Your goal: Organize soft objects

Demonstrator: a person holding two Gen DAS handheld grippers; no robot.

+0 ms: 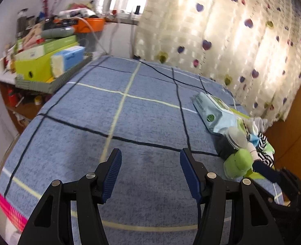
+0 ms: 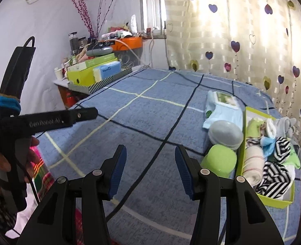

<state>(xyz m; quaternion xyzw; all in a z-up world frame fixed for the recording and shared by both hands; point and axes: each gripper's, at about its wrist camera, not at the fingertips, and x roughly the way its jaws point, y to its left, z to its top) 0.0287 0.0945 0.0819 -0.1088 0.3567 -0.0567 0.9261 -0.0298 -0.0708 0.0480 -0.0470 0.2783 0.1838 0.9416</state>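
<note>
On a blue checked bed [image 2: 142, 110], both sets of tongs hung spread and empty, the left tongs [image 1: 150, 173] and the right tongs [image 2: 150, 169] each poised above bare blanket. At the right side of the bed, a lime-green box [image 2: 272, 199] held the soft things: rolled socks [image 2: 272, 175], some striped black and white, one roll pale with thin lines [image 2: 253, 163], others green, white and blue. Such rolls looked light and squashy, likely to yield under a pinch without slipping; a grip across the middle of a roll seemed safest, since a loose cuff could unravel. Just beside the box stood a green cup [image 2: 219, 160] and a clear lidded tub [image 2: 224, 132], with a soft pack of wipes [image 2: 221, 110] behind them; all three could tip or slide if brushed. Open blanket stretched wide to the left and centre, offering ample room. A dark cable [image 2: 166, 140] crossed the bed and could snag. The box sat near the bed's right edge, close to the curtain [image 2: 242, 30].
</note>
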